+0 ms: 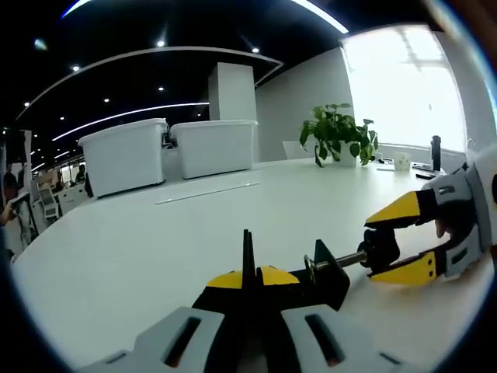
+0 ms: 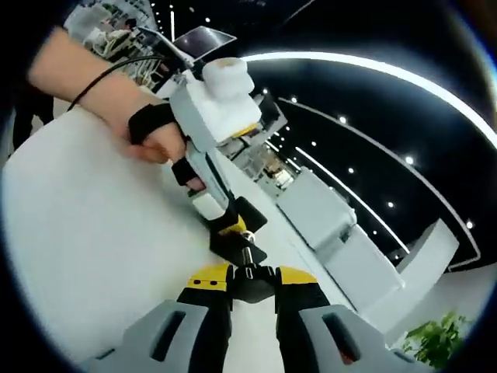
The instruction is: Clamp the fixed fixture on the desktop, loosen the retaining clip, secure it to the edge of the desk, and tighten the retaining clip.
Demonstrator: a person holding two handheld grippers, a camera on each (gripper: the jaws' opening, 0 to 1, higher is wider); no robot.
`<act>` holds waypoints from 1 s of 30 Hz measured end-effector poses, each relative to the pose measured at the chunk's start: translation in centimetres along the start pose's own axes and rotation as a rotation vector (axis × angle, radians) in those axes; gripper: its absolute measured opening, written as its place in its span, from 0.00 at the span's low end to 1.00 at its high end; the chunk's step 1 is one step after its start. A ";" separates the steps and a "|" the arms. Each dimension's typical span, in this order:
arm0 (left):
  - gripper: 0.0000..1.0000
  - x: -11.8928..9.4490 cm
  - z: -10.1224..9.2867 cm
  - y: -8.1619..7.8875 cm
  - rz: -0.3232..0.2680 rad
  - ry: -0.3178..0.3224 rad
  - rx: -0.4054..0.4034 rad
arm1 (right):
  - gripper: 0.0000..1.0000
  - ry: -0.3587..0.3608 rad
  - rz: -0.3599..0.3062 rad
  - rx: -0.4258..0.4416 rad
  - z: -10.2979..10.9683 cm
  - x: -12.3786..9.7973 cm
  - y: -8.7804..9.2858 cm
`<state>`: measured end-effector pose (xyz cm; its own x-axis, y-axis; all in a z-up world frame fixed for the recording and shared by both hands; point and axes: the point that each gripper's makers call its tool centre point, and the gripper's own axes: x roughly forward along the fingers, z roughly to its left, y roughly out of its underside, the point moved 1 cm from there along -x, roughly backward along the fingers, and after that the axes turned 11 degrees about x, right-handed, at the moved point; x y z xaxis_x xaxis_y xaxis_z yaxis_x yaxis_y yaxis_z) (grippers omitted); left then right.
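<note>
with the left gripper [image 1: 247, 273] pinching the black clamp [image 1: 326, 268] at the left gripper view's bottom centre, the right gripper [image 1: 394, 245], lower right, pinches its knob [image 1: 379, 247]; loosening looks underway, and next calls for turning it.

My white table [image 1: 155, 249] fills the lower half of the left gripper view, and the black clamp fixture [image 1: 322, 273] sits on it low in the frame, right of centre. Toward the upper left stand two white bins [image 1: 167, 151] side by side, with a thin strip [image 1: 206, 193] lying flat before them. At upper right are a potted plant [image 1: 338, 134], a small white cup [image 1: 401, 162] and a dark bottle [image 1: 436, 152].
</note>
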<state>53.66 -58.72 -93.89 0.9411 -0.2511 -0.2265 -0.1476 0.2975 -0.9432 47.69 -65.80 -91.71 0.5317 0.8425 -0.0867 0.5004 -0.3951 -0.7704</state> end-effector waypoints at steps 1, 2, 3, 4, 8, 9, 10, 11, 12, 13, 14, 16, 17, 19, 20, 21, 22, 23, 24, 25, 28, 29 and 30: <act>0.05 0.0 0.0 0.0 0.000 0.000 0.000 | 0.20 0.001 0.001 -0.007 -0.1 0.0 0.0; 0.05 0.0 0.1 0.0 0.000 0.000 0.000 | 0.20 0.002 0.001 -0.010 -0.1 0.0 0.0; 0.05 0.1 0.1 0.0 0.000 0.000 0.000 | 0.20 0.002 0.001 -0.010 -0.1 0.0 0.0; 0.05 0.0 0.1 0.0 0.000 0.000 -0.001 | 0.20 0.003 0.000 -0.009 -0.1 0.0 0.0; 0.05 0.0 0.0 0.0 0.000 -0.001 0.000 | 0.20 0.017 0.011 -0.059 0.0 0.0 0.0; 0.05 0.0 0.0 0.0 0.000 -0.001 0.001 | 0.20 0.021 0.012 -0.063 0.0 0.0 0.0; 0.05 0.0 0.0 0.0 0.000 -0.001 0.001 | 0.20 0.022 0.014 -0.063 -0.1 0.0 0.0; 0.05 -0.1 0.0 0.0 0.000 -0.001 0.000 | 0.20 0.024 0.014 -0.056 -0.1 0.0 0.0; 0.05 0.0 0.0 0.0 0.000 0.000 0.001 | 0.21 0.028 0.017 -0.051 -0.1 0.0 0.0; 0.05 0.0 0.0 0.0 -0.001 -0.001 0.001 | 0.21 0.029 0.019 -0.039 -0.2 0.0 0.0; 0.05 0.0 0.0 0.0 -0.001 0.000 0.001 | 0.22 0.025 0.018 0.007 -0.2 -0.1 0.1; 0.05 0.0 0.0 0.0 -0.001 0.000 0.001 | 0.27 0.002 0.018 0.176 -0.4 -0.2 0.2; 0.05 0.0 0.0 0.0 -0.001 0.001 0.000 | 0.31 -0.019 0.000 0.291 -0.6 -0.3 0.0; 0.05 0.0 0.0 0.0 -0.001 0.001 0.001 | 0.35 -0.031 -0.035 0.502 -1.6 -0.5 -0.3; 0.05 0.0 0.0 0.0 -0.001 0.001 0.001 | 0.34 -0.050 -0.057 0.643 -2.2 -0.8 -0.6; 0.05 0.0 0.0 0.0 -0.001 0.001 0.001 | 0.34 -0.063 -0.075 0.757 -2.6 -0.9 -0.7; 0.05 0.0 0.0 0.0 -0.001 0.001 0.001 | 0.33 -0.092 -0.068 0.829 -2.5 -1.1 -0.4; 0.05 0.0 0.0 0.0 -0.001 0.001 0.001 | 0.33 -0.112 -0.055 0.885 -2.4 -1.1 -0.1; 0.05 0.0 0.0 0.0 -0.001 0.001 0.001 | 0.33 -0.107 -0.044 0.911 -2.6 -1.1 0.3; 0.05 0.0 0.0 0.0 -0.001 0.001 0.001 | 0.32 -0.097 -0.043 0.926 -2.9 -1.0 0.6; 0.05 0.0 -0.1 0.0 -0.001 0.000 0.002 | 0.28 -0.084 -0.038 0.987 -3.4 -1.0 1.0; 0.05 0.0 0.0 0.0 -0.001 0.000 0.002 | 0.28 -0.082 -0.036 1.003 -3.5 -1.0 1.2; 0.05 0.0 0.0 0.0 -0.001 0.000 0.001 | 0.28 -0.085 -0.031 1.031 -3.5 -1.0 1.2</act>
<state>53.65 -58.75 -93.90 0.9411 -0.2518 -0.2256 -0.1463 0.2984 -0.9432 50.18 -68.36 -90.36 0.4587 0.8858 -0.0709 -0.3367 0.0994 -0.9364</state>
